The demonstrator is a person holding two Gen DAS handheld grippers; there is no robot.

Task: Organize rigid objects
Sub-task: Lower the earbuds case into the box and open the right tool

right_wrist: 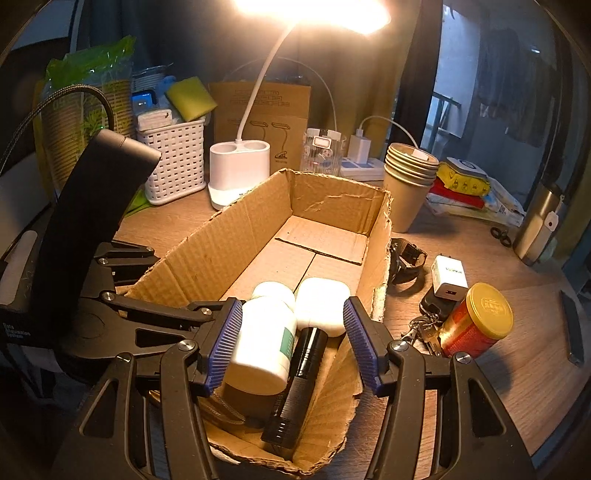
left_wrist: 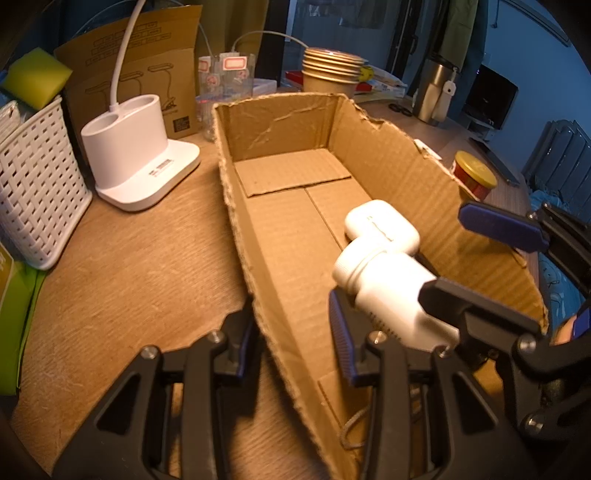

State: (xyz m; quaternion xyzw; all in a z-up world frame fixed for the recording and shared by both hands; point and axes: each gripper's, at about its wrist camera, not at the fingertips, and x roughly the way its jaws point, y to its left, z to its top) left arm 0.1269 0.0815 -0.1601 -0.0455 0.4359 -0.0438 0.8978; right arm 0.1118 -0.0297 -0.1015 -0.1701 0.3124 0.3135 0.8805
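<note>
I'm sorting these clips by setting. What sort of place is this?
Most likely a lived-in room at home, at a cluttered wooden desk: a lit desk lamp, clothes hanging behind, and a TV screen in the corner.

Both wrist cameras look steeply down at close range into the cardboard box (left_wrist: 295,206) (right_wrist: 332,206), left from its left wall, right from its near end.

Things in and around the cardboard box (right_wrist: 332,201)

In the box's near end lie a bottle (right_wrist: 264,339), a flashlight (right_wrist: 299,384) and a small case (right_wrist: 323,308); right of the box stand a can (right_wrist: 476,321) and a charger (right_wrist: 448,278); behind it, stacked cups (right_wrist: 408,177).
</note>
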